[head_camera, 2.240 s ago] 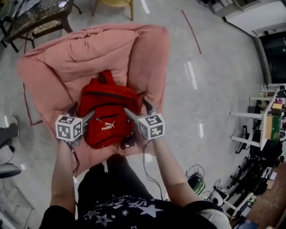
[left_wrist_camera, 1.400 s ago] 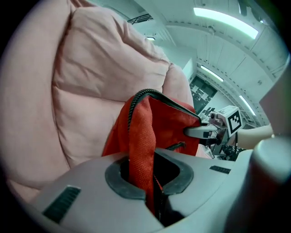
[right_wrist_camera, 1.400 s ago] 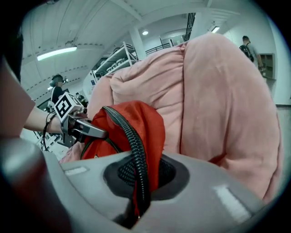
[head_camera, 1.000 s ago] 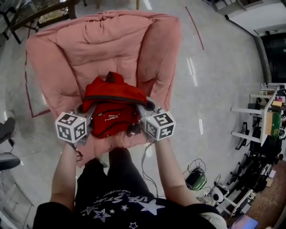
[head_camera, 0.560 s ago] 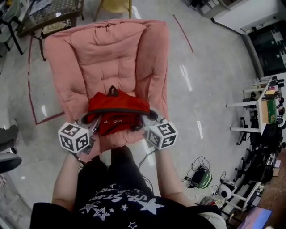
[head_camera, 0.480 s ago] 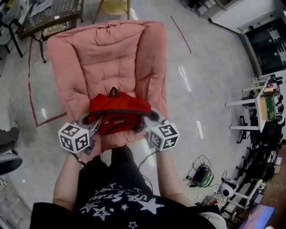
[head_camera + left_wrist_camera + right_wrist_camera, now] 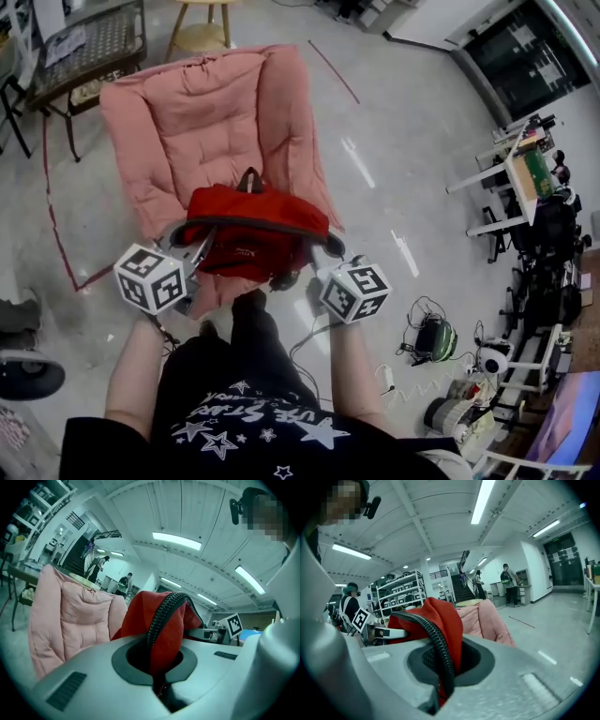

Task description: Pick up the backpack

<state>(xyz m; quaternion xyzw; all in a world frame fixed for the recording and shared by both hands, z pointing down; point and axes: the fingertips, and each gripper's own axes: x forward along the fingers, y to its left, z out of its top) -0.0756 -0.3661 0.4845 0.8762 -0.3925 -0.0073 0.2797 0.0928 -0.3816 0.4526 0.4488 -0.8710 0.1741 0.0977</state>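
The red backpack [image 7: 255, 230] hangs in the air in front of the pink padded chair [image 7: 211, 117], stretched between my two grippers. My left gripper [image 7: 197, 251] is shut on the bag's left edge; the left gripper view shows red fabric and a black zipper band [image 7: 161, 620] pinched in its jaws. On the bag's right edge my right gripper [image 7: 323, 251] is shut too, with red fabric and black zipper [image 7: 440, 653] clamped between its jaws. The black top handle [image 7: 249, 178] sticks up toward the chair.
A dark table [image 7: 80, 52] and a wooden stool [image 7: 202, 33] stand behind the chair. White desks and chairs [image 7: 525, 178] line the right side. Cables and equipment [image 7: 431, 337] lie on the floor near my right. Red tape [image 7: 52, 216] marks the floor.
Both grippers have lifted the backpack off the chair seat and drawn it toward me; it now hangs free in front of the chair. The view has swung toward the room's right side.
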